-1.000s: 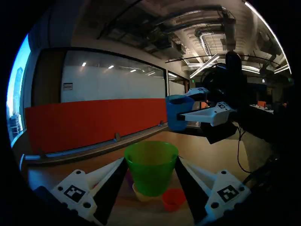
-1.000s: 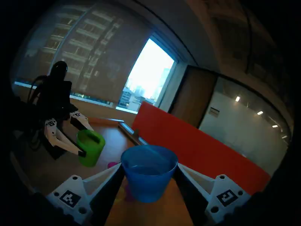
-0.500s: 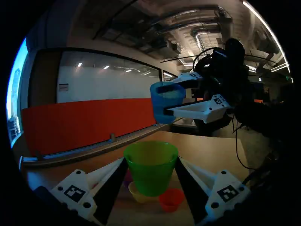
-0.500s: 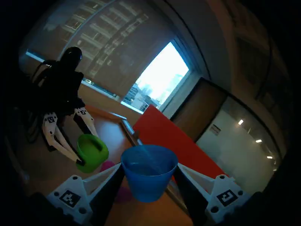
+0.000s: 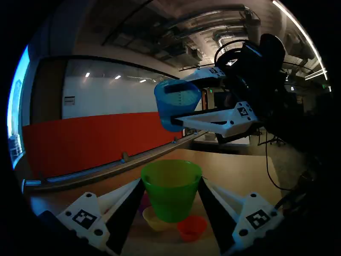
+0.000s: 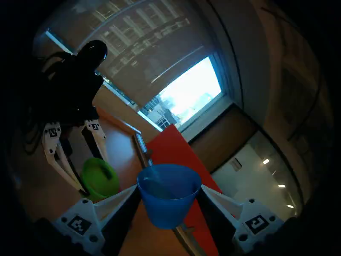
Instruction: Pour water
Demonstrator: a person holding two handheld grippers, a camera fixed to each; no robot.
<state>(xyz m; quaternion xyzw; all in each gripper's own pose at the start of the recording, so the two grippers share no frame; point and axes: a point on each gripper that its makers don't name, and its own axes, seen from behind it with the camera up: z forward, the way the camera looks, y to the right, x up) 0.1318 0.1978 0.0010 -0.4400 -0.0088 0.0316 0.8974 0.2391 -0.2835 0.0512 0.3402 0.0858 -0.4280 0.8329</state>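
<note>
Tilted blue cup [image 5: 175,104] above green cup [image 5: 171,187], both gripped.
In the left gripper view, the left gripper [image 5: 170,194] presses both sides of the upright green cup at lower centre, over the desk [image 5: 238,166]; the blue cup leans leftward at upper centre. In the right gripper view, the green cup is at lower left, and the right gripper [image 6: 169,204] is clamped on the blue cup holding water [image 6: 162,191] at bottom centre.

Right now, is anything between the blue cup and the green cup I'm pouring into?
Nothing visible does. The blue cup, tilted in the right gripper, hangs above and beyond the green cup in the left gripper, open air between them. A small yellow cup and a red cup sit on the table below, out of the path.
</note>
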